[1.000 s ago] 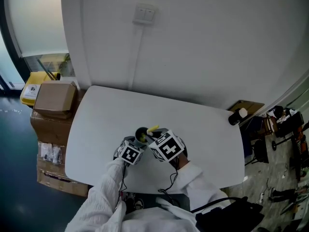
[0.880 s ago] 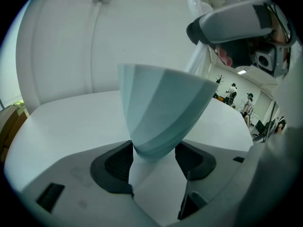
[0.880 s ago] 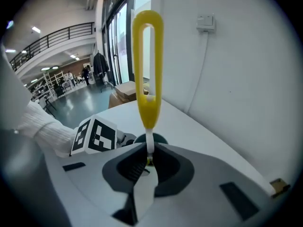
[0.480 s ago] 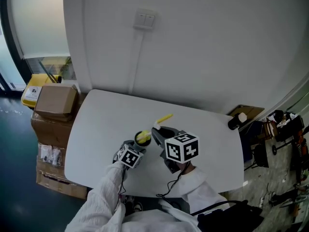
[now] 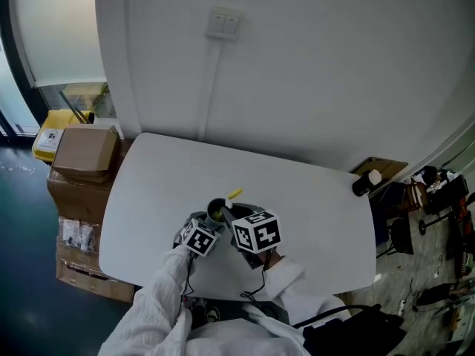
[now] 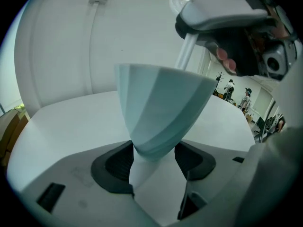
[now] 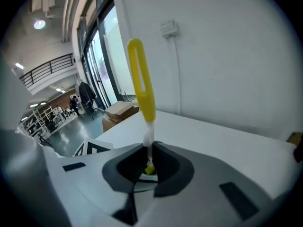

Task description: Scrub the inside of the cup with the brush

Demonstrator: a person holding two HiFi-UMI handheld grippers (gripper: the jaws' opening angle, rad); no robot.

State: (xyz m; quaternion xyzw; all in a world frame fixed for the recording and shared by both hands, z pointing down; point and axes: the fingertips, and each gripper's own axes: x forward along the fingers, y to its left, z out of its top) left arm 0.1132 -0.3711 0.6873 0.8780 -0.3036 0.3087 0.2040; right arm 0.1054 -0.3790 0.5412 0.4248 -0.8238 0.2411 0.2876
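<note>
1. Toward the near edge of the white table, the pale cup is standing upright. The left gripper is clenching its narrow lower part between both pads.
2. The brush is pointing steeply down into the cup's mouth. The right gripper is squeezing its thin white shaft, and the yellow loop handle is sticking up beyond the jaws.
3. In the head view the two grippers are crowding together, touching or nearly touching over the cup. Only a sliver of the dark rim and the yellow handle tip are showing between them.
4. A wide stretch of tabletop is lying between the cup and the table's far edge by the wall. More of it is spreading out to both rounded sides, while the near edge is sitting just beside the person's sleeves.
5. A cardboard box is standing off the table's left end, and a dark bottle is sitting near its far right corner, both well apart from the cup.
6. The brush head is hiding inside the cup, so no view is showing the bristles or the inner wall. Whether the cup's base is touching the table cannot be told.
</note>
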